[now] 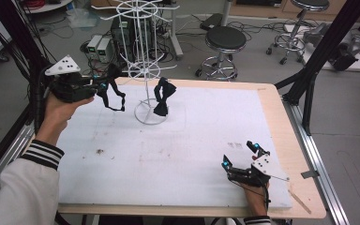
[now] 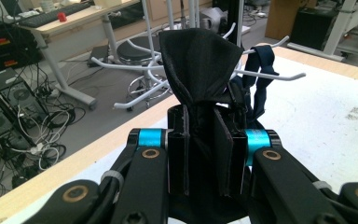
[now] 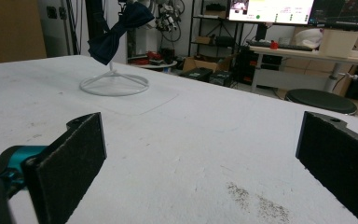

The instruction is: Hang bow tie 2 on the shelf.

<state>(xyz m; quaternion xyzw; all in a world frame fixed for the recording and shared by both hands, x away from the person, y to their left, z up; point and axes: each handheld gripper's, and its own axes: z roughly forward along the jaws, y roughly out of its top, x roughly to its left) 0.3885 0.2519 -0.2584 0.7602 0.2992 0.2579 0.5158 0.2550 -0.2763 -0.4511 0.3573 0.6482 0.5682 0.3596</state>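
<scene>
My left gripper (image 1: 104, 86) is held up over the table's far left, shut on a black bow tie (image 1: 114, 95) whose strap dangles below it. In the left gripper view the jaws (image 2: 205, 140) pinch the tie's middle, and one wing of the black bow tie (image 2: 200, 60) stands up above them. A white wire rack (image 1: 143, 61) stands at the back centre. A dark navy bow tie (image 1: 161, 97) hangs from one of its hooks, just right of the held one; the navy bow tie (image 2: 261, 70) shows behind the pinched tie. My right gripper (image 1: 238, 153) rests open near the front right, its jaws (image 3: 205, 163) holding nothing.
A white mat (image 1: 178, 154) covers most of the wooden table. The rack's ring base (image 3: 114, 86) sits on it, with the navy bow tie (image 3: 119, 30) above. Stools (image 1: 225, 40), computer boxes and cables stand on the floor beyond the far edge. Black frame posts flank the table.
</scene>
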